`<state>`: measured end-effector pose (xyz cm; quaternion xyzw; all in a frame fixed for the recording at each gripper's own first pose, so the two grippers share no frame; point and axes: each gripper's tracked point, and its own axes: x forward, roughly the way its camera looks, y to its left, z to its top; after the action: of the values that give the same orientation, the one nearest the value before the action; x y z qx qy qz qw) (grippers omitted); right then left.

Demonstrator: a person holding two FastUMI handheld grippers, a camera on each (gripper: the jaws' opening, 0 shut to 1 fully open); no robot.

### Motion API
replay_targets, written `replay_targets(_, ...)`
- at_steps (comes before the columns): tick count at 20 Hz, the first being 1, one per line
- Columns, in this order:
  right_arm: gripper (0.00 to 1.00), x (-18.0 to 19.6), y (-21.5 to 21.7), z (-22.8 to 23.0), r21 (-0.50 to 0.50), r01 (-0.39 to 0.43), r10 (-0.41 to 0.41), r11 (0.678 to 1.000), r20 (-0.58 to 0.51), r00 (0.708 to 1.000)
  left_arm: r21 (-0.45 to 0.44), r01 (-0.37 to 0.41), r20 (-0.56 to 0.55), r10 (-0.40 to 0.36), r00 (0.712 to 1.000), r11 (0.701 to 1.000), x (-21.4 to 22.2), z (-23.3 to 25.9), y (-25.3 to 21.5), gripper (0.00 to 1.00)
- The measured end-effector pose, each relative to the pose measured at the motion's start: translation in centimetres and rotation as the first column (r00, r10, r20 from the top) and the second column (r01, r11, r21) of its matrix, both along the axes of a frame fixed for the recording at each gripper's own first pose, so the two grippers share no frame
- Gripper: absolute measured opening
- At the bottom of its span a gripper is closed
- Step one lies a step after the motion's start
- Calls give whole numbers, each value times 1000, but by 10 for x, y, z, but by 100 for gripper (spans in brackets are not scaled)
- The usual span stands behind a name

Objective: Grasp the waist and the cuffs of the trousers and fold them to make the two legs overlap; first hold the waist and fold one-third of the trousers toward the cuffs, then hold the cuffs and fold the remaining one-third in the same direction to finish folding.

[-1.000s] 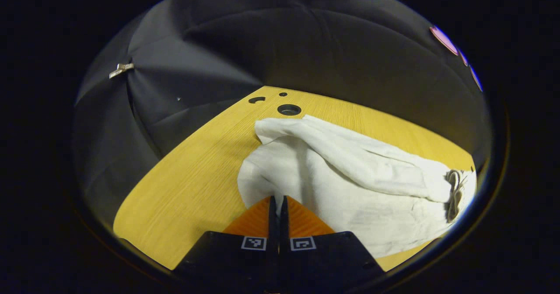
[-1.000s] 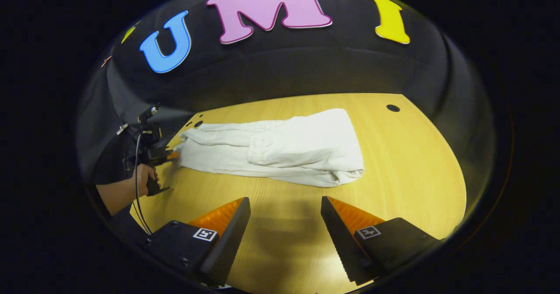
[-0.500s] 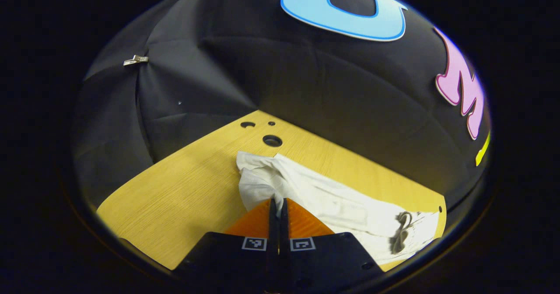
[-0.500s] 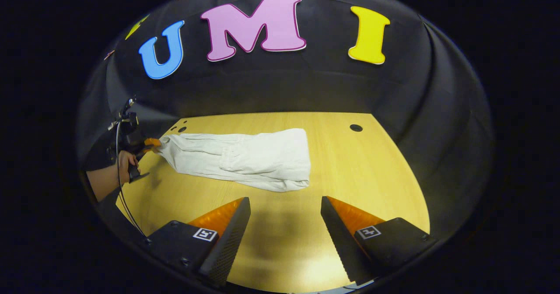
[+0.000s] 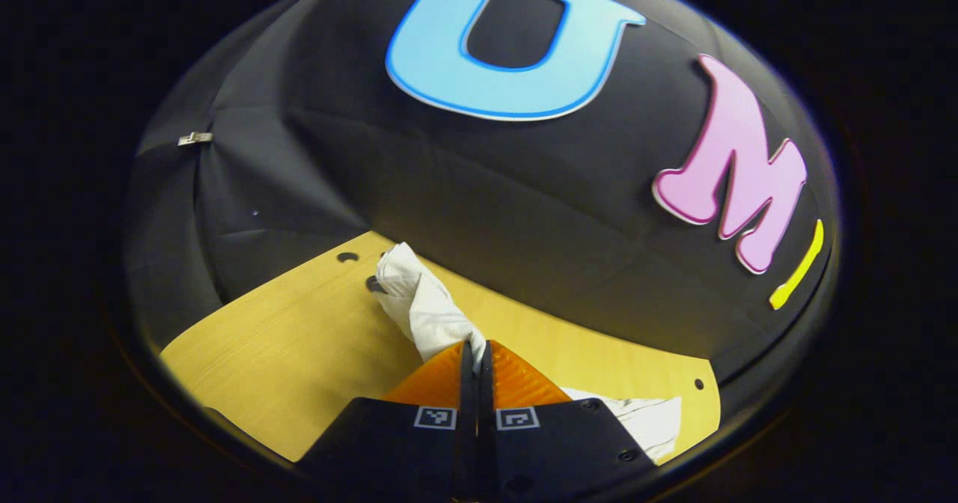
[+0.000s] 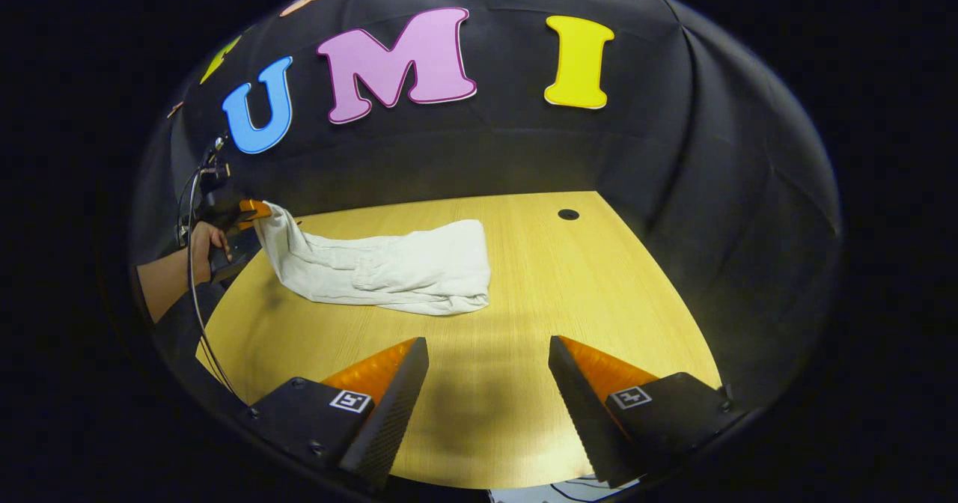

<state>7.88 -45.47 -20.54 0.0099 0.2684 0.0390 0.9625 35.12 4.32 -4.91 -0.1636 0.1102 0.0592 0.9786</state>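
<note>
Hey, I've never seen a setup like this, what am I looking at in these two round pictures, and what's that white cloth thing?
There is no robot here. A person holds a two-finger gripper in each hand, and each gripper carries a wide-angle camera that looks forward along its own fingers.

The left gripper view rides on the left gripper. Its fingers are pressed together on an end of the white trousers, and that end is raised off the wooden table.

The right gripper view rides on the right gripper, which hangs open above bare table, holding nothing. Farther off it shows the person's hand with the left gripper, lifting the trousers' end at the table's far left. The rest of the trousers lies bunched on the table. Which end is held, waist or cuffs, I cannot tell.
</note>
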Motion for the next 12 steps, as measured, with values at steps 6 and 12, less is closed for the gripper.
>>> replay_targets(6, 99, -6, -16, 3, 29, 31, -32, 999, 13, 999, -13, 166, 47, -165, 985, 986, 16, 42, -106, 5)
replay_targets(12, 99, -14, -52, 6, 40, 127, -128, 991, 17, 992, -12, 340, 32, -339, 940, 940, 23, 41, -222, 5)
